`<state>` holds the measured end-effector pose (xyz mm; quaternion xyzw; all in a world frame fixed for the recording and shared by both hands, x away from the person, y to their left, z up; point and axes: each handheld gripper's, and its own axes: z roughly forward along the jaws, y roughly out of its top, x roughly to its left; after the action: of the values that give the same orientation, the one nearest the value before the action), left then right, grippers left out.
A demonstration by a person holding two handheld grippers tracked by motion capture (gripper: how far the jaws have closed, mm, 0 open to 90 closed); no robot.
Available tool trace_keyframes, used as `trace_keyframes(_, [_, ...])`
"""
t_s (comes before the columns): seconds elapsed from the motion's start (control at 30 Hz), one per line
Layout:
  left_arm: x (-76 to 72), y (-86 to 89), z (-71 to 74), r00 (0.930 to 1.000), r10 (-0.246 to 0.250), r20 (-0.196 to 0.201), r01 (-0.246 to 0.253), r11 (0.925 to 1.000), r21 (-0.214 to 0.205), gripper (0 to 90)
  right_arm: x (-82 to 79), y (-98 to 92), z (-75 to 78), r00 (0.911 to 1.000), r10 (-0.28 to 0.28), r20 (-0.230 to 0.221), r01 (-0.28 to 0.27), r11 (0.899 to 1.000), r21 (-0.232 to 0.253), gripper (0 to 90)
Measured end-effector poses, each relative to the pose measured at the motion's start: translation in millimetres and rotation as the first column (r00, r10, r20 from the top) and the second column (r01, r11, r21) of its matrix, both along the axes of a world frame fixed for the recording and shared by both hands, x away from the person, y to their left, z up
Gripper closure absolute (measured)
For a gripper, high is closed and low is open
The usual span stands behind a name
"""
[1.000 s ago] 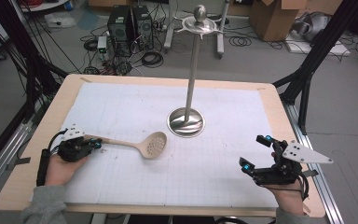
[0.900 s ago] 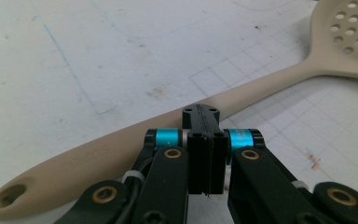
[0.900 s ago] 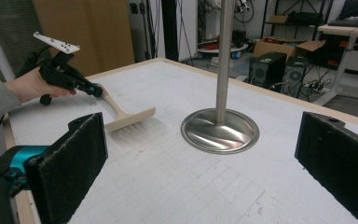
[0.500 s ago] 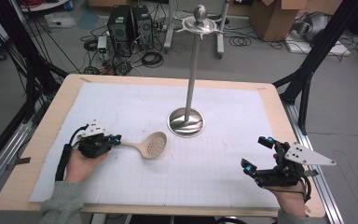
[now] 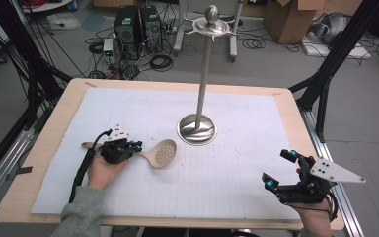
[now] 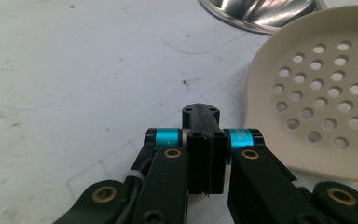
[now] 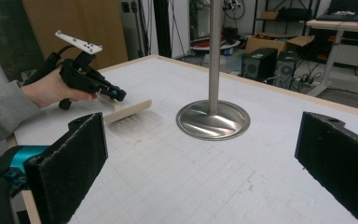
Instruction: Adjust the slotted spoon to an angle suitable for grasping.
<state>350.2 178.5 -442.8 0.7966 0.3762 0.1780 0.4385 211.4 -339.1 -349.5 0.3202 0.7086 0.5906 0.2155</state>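
Fingers of my left gripper (image 5: 131, 147) are pressed together on the handle of the slotted spoon (image 5: 159, 153), lower left of the high view; in the left gripper view the pads meet with the handle too thin to make out, and the perforated bowl (image 6: 326, 102) fills the right side. Right gripper (image 5: 280, 169) fingers are spread wide, nothing between them, idle at lower right near the table edge. Risks as I judge them: the grip sits far from the bowl, so the spoon could pivot or droop in the pinch and slip; swinging it toward the metal stand (image 5: 198, 129) could knock the bowl against the pole or base and twist it loose; if it is meant for the hooks at the top (image 5: 210, 25), a tilted handle would miss them. Surface is white gridded paper (image 5: 227, 168) on a wooden table (image 5: 296, 118). Beyond: computer towers (image 5: 137, 23), floor cables, cardboard boxes upper right, black frame struts.
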Motion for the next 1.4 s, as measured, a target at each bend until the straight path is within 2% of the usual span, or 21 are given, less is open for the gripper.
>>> trace_keyframes(0.23, [3.3, -15.1, -3.7, 0.9989, -0.043, -0.02, 0.044, 0.9981, 0.043, 89.5, -4.6, -6.3, -1.3, 0.9998, -0.018, -0.002, 0.018, 1.0, -0.002, 1.1])
trace_keyframes(0.37, [3.7, -15.1, -3.4, 0.9987, -0.033, -0.04, 0.034, 0.9989, 0.031, 89.5, -6.3, -8.4, -2.1, 0.9997, -0.022, -0.006, 0.022, 1.0, 0.001, 1.1])
trace_keyframes(0.57, [1.0, -16.5, -2.6, 0.9982, -0.039, -0.045, 0.041, 0.9982, 0.044, 89.6, -4.7, -7.0, -2.2, 0.9998, -0.019, -0.004, 0.019, 1.0, 0.0, 1.1])
trace_keyframes(0.63, [0.0, -15.6, -2.7, 0.9971, -0.038, -0.066, 0.04, 0.9987, 0.031, 89.7, -3.2, -4.9, -2.5, 0.9999, -0.014, -0.008, 0.014, 1.0, -0.005, 1.1])
trace_keyframes(0.77, [-2.8, -14.9, -2.9, 0.9962, -0.049, -0.072, 0.05, 0.9985, 0.024, 89.6, -1.6, -2.4, -2.6, 0.9999, -0.007, -0.013, 0.006, 1.0, -0.01, 1.1])
trace_keyframes(1.0, [-13.4, -17.1, -1.7, 0.9932, -0.096, -0.065, 0.099, 0.994, 0.045, 89.6, 1.9, 0.7, -1.5, 1.0, 0.004, -0.007, -0.004, 1.0, -0.008, 1.1])
trace_keyframes(1.1, [-18.3, -14.0, -3.8, 0.9904, -0.115, -0.076, 0.116, 0.9933, 0.005, 89.6, 3.1, 1.1, -1.3, 1.0, 0.007, -0.004, -0.007, 1.0, -0.006, 1.1])
trace_keyframes(1.13, [-19.8, -13.6, -3.8, 0.9901, -0.118, -0.076, 0.119, 0.9929, 0.005, 89.6, 3.7, 1.6, -1.0, 1.0, 0.007, -0.006, -0.007, 1.0, -0.003, 1.1])
trace_keyframes(1.27, [-30.8, -15.0, -2.2, 0.9885, -0.138, -0.06, 0.141, 0.9893, 0.038, 89.6, 5.3, 2.6, -0.6, 0.9999, 0.011, 0.002, -0.011, 1.0, -0.005, 1.1])
trace_keyframes(1.4, [-46.6, -12.9, -1.5, 0.9845, -0.167, -0.053, 0.17, 0.9841, 0.052, 89.6, 8.4, 4.3, -0.5, 0.9998, 0.019, 0.001, -0.019, 1.0, -0.001, 1.1])
